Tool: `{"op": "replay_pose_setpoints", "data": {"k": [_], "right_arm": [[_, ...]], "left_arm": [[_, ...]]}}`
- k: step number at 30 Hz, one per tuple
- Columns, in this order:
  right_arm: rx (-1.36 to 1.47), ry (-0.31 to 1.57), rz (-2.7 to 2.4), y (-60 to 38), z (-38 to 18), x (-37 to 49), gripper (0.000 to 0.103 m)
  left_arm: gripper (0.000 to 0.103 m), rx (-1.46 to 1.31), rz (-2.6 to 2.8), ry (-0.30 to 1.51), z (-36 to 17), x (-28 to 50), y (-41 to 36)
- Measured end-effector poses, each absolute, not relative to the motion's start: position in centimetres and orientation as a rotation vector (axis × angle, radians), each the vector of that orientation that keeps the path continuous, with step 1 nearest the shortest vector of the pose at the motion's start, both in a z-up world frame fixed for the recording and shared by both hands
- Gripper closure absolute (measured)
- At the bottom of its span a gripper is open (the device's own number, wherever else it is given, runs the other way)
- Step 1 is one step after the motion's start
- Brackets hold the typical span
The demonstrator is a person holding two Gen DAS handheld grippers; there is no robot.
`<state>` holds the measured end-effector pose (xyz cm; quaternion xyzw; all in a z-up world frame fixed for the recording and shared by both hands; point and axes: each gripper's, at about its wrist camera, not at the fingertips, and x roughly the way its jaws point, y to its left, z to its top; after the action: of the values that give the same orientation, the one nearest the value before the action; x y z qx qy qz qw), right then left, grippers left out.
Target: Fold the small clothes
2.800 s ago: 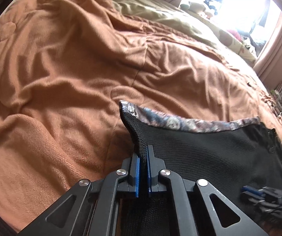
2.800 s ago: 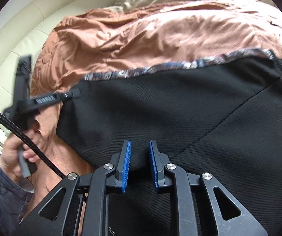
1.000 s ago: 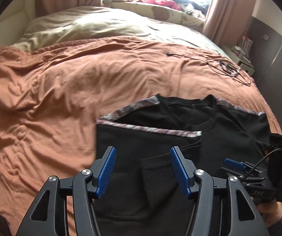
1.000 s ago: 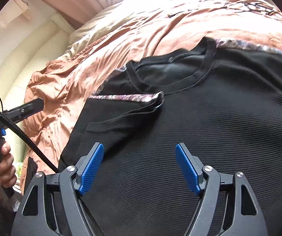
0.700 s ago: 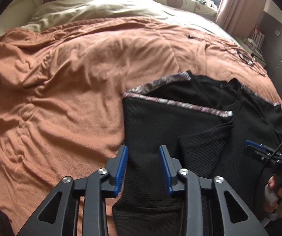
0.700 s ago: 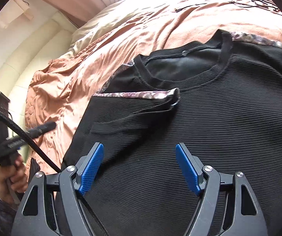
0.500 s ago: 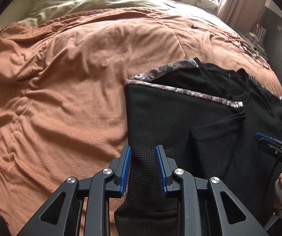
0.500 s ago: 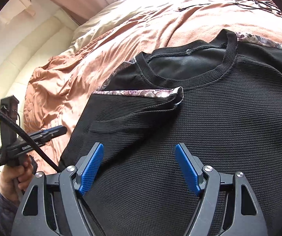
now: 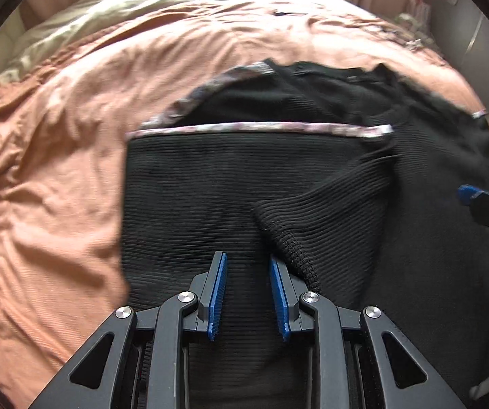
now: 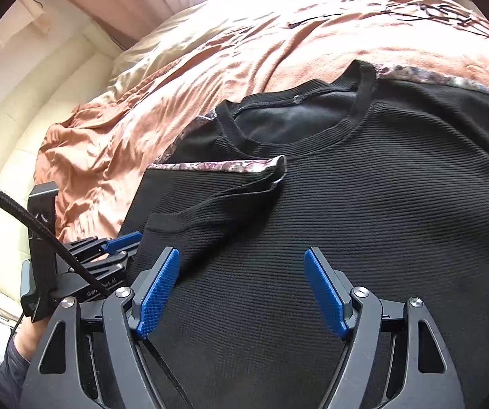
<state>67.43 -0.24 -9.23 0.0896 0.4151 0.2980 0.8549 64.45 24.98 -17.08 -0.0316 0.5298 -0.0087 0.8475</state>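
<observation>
Across the lower centre of both frames lies the black top (image 9: 231, 184), its left side folded inward. Left gripper (image 9: 247, 293) has narrowed but clasps nothing; right gripper (image 10: 241, 293) gapes wide. Risk — a pinch catching one layer, dragging the sleeve (image 9: 326, 204) askew.

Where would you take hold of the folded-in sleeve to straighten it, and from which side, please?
I would grip the ribbed cuff at the sleeve's free end, coming from above at its near edge. It lies loose on top of the black sweater, slightly lifted, so jaws can probably slip under it without catching the layer beneath.
</observation>
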Motion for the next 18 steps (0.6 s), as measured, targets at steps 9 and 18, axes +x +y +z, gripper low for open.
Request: {"op": "replay_pose_setpoints", "data": {"k": [9,18], "right_arm": [[0.231,0.889,0.605,-3.1,-8.4,65.3,0.029],[0.227,0.911,0.611,-4.5,-8.4,64.3,0.029]], "left_arm": [[0.075,-0.18,-0.235,1.089,-15.5,61.9,21.0],[0.075,-0.061,-0.185,1.104,-14.3,60.5,19.0]]}}
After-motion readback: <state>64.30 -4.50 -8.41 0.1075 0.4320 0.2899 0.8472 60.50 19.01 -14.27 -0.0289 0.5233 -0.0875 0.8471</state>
